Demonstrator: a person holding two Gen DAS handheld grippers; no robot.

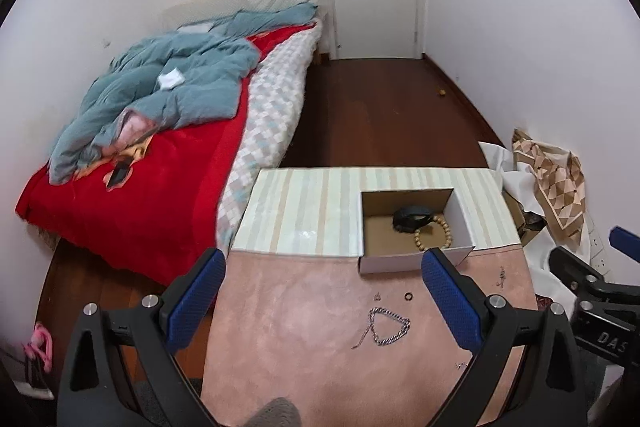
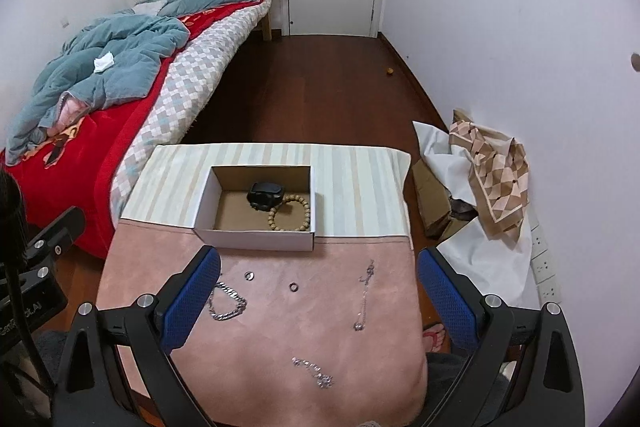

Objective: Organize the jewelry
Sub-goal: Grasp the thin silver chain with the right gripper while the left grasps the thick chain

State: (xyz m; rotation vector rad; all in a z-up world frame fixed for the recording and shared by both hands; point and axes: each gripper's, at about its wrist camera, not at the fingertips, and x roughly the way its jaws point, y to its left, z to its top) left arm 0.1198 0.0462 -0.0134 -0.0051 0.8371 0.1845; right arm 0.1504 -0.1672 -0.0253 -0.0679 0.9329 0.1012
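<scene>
A white cardboard box (image 2: 256,239) (image 1: 416,261) sits on the table and holds a black watch (image 2: 264,195) (image 1: 412,217) and a wooden bead bracelet (image 2: 289,214) (image 1: 432,233). On the pink cloth (image 2: 280,339) lie a silver chain bracelet (image 2: 228,303) (image 1: 386,327), two small rings (image 2: 249,275) (image 2: 294,286), a thin necklace (image 2: 364,295) and another small silver piece (image 2: 316,373). My left gripper (image 1: 324,291) and my right gripper (image 2: 320,291) both hover open above the cloth, holding nothing.
The table's far half has a striped cover (image 2: 352,183). A bed with a red blanket (image 1: 140,195) stands left. Patterned paper and a cardboard box (image 2: 492,171) lie on the floor at right, by wall sockets (image 2: 544,267). A foot in a sandal (image 2: 434,337) shows beside the table.
</scene>
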